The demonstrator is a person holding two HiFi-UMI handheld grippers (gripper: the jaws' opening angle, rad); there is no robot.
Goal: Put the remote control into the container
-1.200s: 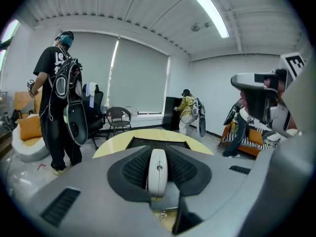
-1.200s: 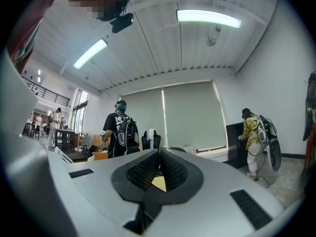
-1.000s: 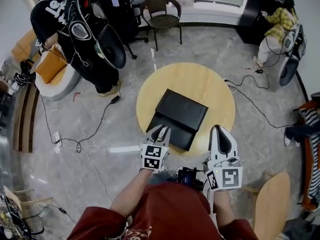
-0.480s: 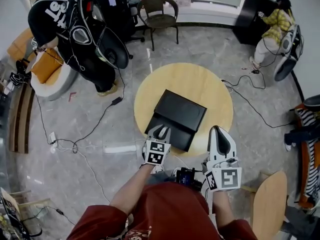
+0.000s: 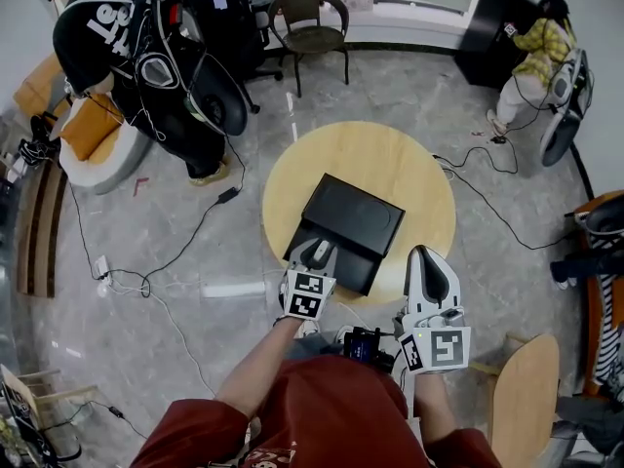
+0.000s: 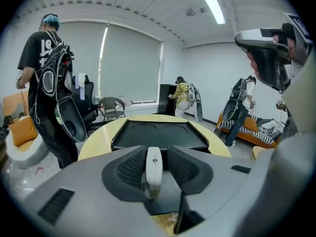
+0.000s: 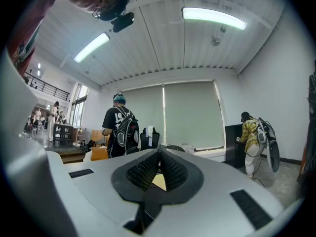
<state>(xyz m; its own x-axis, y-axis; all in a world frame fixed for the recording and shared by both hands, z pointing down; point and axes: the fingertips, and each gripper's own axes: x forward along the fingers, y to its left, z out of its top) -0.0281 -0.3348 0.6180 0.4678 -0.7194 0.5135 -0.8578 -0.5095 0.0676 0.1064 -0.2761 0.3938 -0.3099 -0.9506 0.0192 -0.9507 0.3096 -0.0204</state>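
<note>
Left gripper, lower centre: jaws opening, white remote control between them, over black container. Right gripper: jaws closed, empty.

The left gripper reaches over the near edge of the black container, and its jaws are opening with the pale remote control between them. The rest of the container stretches ahead of those jaws on the round yellow bench. The right gripper hangs to the right of the left jaws, apart from the container, over the bench's near rim.
</note>
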